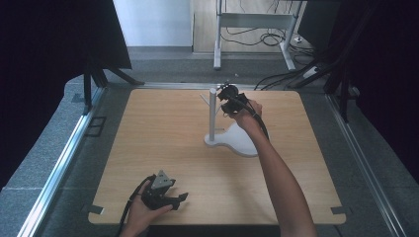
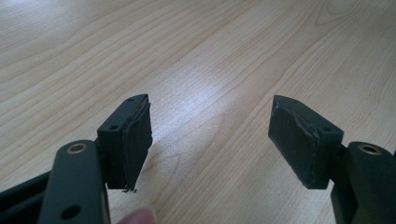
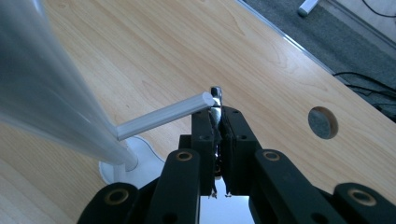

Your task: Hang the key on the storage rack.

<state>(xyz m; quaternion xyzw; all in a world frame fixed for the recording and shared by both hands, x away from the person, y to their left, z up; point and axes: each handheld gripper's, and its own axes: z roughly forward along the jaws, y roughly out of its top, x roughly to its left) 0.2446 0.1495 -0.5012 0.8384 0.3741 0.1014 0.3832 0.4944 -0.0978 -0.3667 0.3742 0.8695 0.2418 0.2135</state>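
One white stand [image 1: 232, 139] mid-table [image 1: 163, 133], bare wood all round; right gripper [image 3: 216, 103] clamps a shiny metal piece [image 3: 215, 95] at its peg [image 3: 163, 115], left gripper [image 2: 210, 140] agape near front edge.

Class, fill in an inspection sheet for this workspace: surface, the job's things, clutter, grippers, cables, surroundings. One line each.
Surface: light wooden table top, with a round hole near one edge.
Job's things: white stand with an upright post on a flat base and thin side pegs; a small shiny metal piece sits at the tip of one peg.
Clutter: nothing seen.
Grippers: left gripper open, low over bare wood near the front edge; right gripper shut on the metal piece, up by the top of the stand.
Cables: a black cable trails from the left gripper; loose cables lie on the floor beyond the table.
Surroundings: grey carpet, a metal frame behind, dark curtains at both sides.
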